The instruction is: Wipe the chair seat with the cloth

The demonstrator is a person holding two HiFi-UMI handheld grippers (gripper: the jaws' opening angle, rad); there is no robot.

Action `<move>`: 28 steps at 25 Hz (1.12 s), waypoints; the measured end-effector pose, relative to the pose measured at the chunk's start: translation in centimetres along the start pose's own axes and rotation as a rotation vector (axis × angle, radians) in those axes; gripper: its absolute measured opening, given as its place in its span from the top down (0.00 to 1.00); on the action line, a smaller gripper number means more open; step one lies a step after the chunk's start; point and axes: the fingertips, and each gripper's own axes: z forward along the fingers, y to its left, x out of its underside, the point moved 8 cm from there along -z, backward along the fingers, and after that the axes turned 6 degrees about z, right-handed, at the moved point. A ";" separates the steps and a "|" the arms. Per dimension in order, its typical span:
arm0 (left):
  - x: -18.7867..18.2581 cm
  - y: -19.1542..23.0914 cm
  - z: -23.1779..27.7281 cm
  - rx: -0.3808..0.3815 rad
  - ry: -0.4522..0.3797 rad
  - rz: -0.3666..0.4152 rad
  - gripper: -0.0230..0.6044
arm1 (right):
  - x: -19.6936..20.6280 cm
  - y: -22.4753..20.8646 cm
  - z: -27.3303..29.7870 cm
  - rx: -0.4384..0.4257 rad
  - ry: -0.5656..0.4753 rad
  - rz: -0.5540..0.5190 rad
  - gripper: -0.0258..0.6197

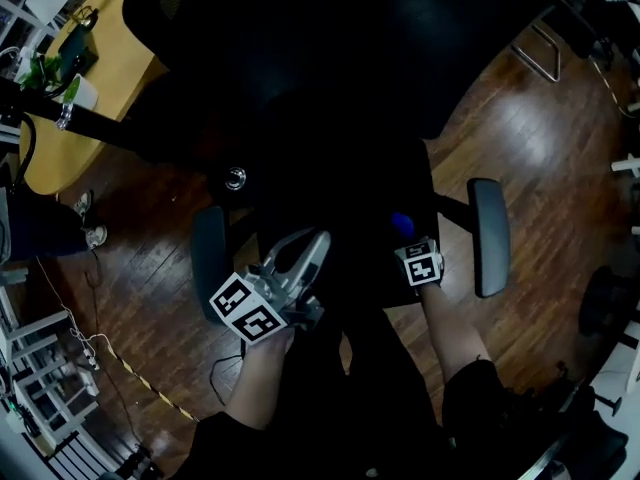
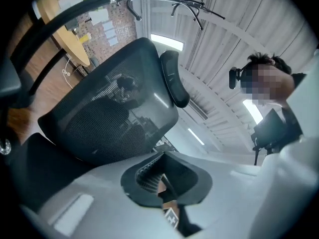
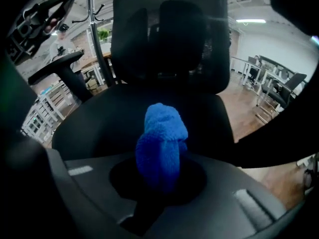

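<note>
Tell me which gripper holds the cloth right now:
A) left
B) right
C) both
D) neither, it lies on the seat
B: the right gripper view shows the blue cloth bunched between the jaws of the right gripper above the seat, while nothing blue shows at the left gripper.
</note>
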 end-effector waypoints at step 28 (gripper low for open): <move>-4.1 1.4 -9.9 -0.203 -0.205 0.027 0.96 | -5.1 25.4 5.0 -0.440 0.030 -0.075 0.90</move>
